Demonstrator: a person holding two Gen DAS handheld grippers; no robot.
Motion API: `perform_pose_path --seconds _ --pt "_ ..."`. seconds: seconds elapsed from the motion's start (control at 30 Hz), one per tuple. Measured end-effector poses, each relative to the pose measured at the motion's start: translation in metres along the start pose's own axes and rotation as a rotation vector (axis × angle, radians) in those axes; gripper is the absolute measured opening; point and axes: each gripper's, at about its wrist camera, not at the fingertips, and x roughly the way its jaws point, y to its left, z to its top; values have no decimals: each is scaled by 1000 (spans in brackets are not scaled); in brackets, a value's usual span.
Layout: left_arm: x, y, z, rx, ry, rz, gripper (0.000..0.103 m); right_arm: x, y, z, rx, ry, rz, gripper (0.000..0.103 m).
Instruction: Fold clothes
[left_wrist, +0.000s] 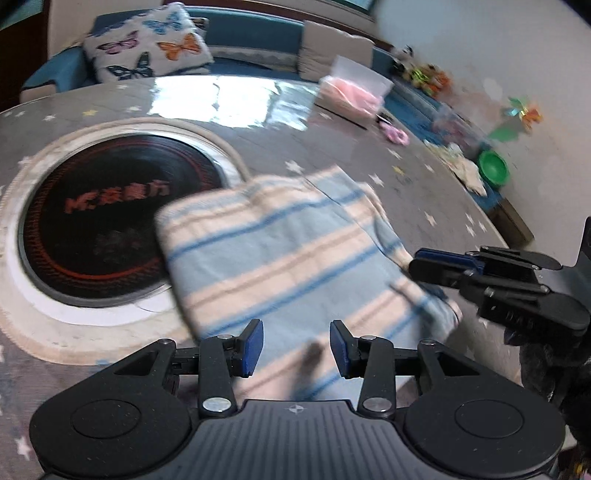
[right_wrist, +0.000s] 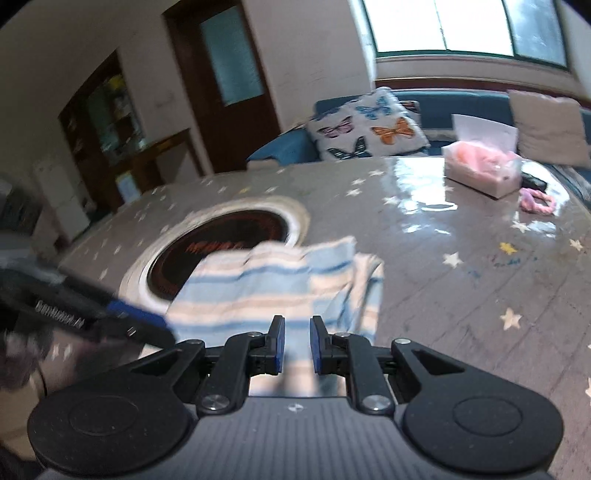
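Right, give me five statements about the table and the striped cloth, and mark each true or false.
1. The striped cloth lies partly over the round black cooktop. True.
2. The left tool is clamped on the cloth. False: its pads stand apart with nothing pinched between them.
3. A butterfly cushion sits on the blue sofa beyond the table. True.
4. The clear box holding something pink stands on the cooktop. False: it stands near the table's far edge, away from the cooktop.
5. The cloth is plain red. False: it has blue, cream and pale blue stripes.
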Motion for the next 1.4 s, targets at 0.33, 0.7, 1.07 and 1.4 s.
perform_pose_path --seconds 0.33,0.7,1.07,1.4 --pt "12 -24 -16 120 16 -15 42 -2 5 -17 -107 32 -89 14" --pt "8 -25 -19 148 7 -21 42 45 -8 4 -71 46 -78 16" --pt "8 15 21 29 -95 55 41 74 -9 34 -62 21 -59 17" --pt "23 63 37 -60 -90 144 36 77 -18 29 -23 39 -64 17"
